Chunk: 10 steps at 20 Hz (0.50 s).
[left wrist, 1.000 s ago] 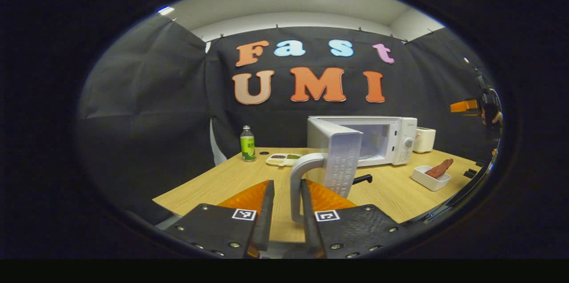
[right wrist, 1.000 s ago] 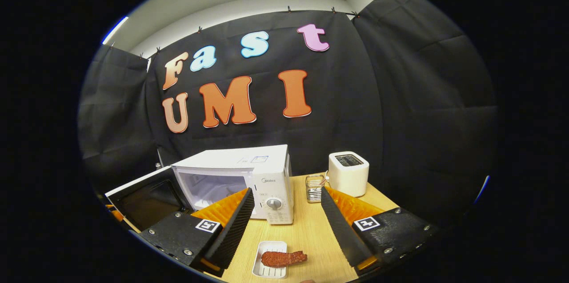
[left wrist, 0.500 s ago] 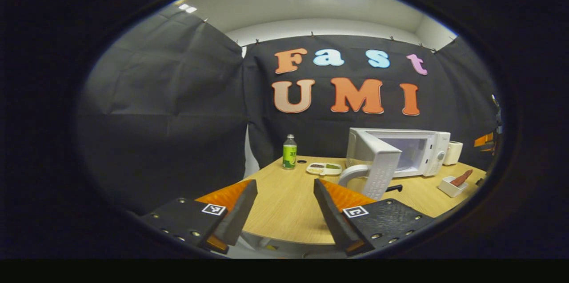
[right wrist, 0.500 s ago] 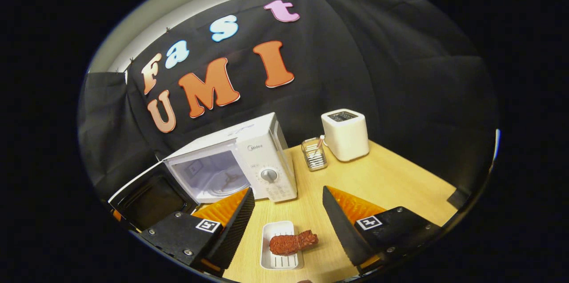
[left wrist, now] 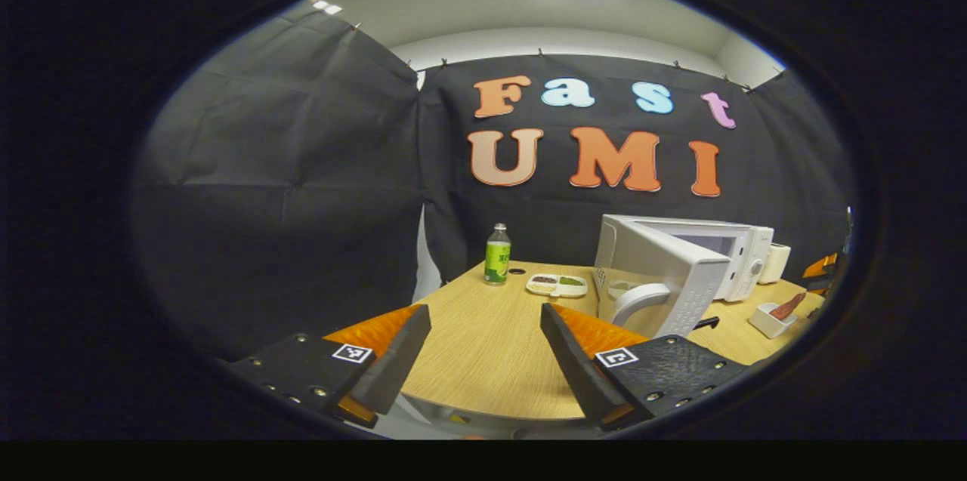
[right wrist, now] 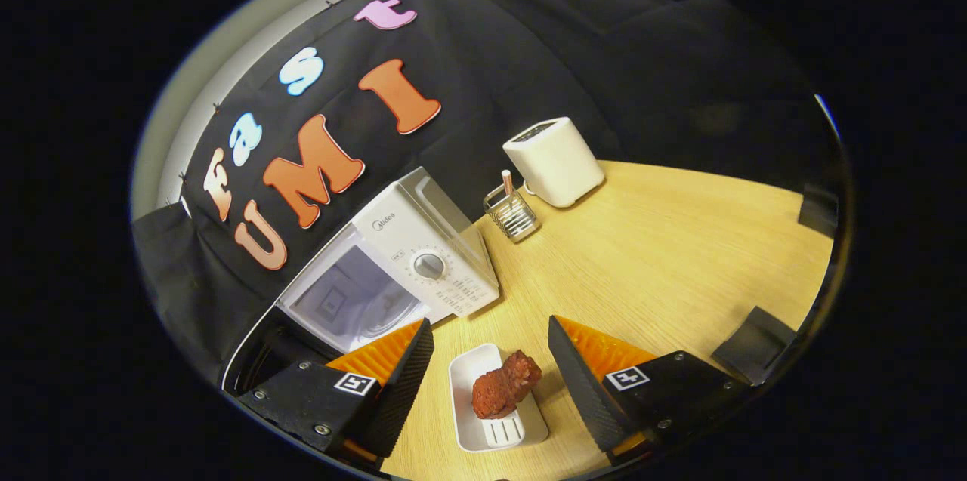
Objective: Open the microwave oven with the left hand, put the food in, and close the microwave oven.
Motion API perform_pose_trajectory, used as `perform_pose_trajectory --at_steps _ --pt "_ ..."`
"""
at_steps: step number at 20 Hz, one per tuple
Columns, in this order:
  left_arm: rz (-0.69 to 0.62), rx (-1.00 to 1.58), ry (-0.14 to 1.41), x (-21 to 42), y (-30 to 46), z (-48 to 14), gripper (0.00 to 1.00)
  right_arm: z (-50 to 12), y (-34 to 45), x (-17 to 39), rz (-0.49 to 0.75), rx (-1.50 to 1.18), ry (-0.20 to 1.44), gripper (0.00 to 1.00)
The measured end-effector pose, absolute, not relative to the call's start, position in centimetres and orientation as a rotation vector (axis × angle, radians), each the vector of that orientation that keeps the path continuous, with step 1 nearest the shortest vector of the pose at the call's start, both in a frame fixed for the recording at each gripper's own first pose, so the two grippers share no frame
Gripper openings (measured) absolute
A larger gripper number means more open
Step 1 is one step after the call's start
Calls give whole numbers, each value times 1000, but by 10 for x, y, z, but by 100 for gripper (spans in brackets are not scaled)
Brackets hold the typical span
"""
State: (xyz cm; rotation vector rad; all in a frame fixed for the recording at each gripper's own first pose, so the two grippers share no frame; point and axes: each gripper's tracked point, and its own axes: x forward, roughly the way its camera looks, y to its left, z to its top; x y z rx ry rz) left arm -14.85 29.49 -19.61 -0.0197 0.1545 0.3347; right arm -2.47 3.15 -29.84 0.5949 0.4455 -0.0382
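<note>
Both fingers of the right gripper [right wrist: 483,371] stand wide apart, empty, flanking the brown food [right wrist: 505,393] in its white dish [right wrist: 468,375] at lower centre, the open microwave [right wrist: 400,262] up-left.

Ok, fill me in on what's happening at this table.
A person is working two handheld grippers to get food into a microwave. Its door stands swung open, and the left gripper hangs open and apart from the door handle. The right gripper is open above the white dish holding the reddish-brown food, not gripping it yet. Nothing is inside the oven.
</note>
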Motion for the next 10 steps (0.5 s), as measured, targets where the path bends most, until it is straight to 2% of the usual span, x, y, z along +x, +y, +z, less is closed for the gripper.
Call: perform_pose_trajectory --at_steps 4,6,8,9,10 --pt "324 -23 175 -149 297 -202 91 -323 35 -21 -61 664 475 93" --pt "325 -26 182 -151 299 -204 91 -331 34 -20 -67 683 479 86" --pt "327 -28 189 -151 301 -206 91 -333 35 -21 -66 705 475 73" --pt "328 -29 193 -151 302 -207 91 -333 36 -21 -61 711 472 61" --pt "330 -30 195 -153 302 -208 91 -333 38 -20 -60 712 472 54"
